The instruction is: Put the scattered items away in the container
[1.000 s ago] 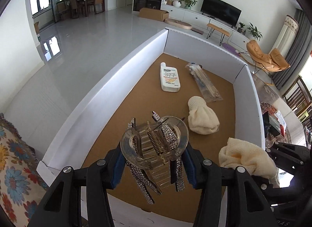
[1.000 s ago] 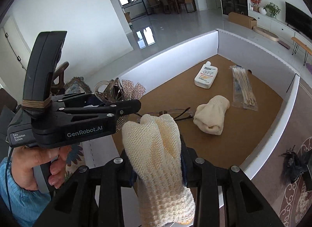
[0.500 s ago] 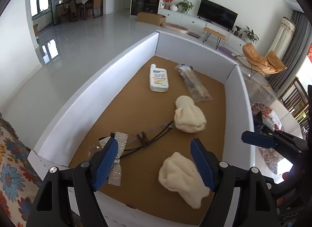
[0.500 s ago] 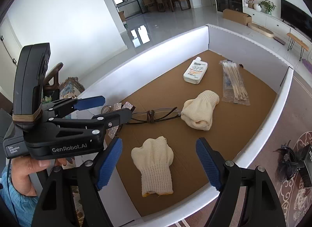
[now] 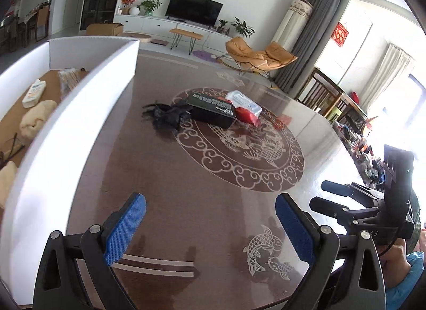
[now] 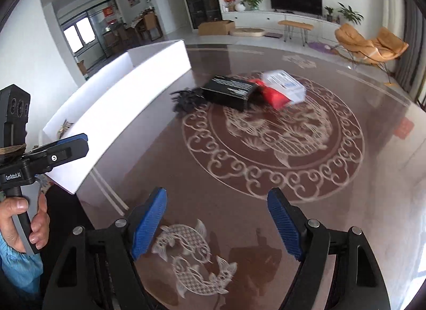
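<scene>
Partway through tidying: several items boxed, four left on table.
Left gripper [image 5: 210, 223] empty, jaws opening; right gripper [image 6: 217, 220] wide, empty. Box [image 5: 80, 112] left of both, holding bottle [image 5: 34, 93] and mitten [image 5: 37, 118]. Ahead: black clip [image 5: 166, 116], black case [image 5: 211, 108], red packet [image 5: 249, 118], clear case [image 5: 243, 100].

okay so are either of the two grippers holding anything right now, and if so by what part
Nothing is held. The left gripper has empty jaws that are opening over the dark patterned table; the right gripper is open and empty too.
</scene>
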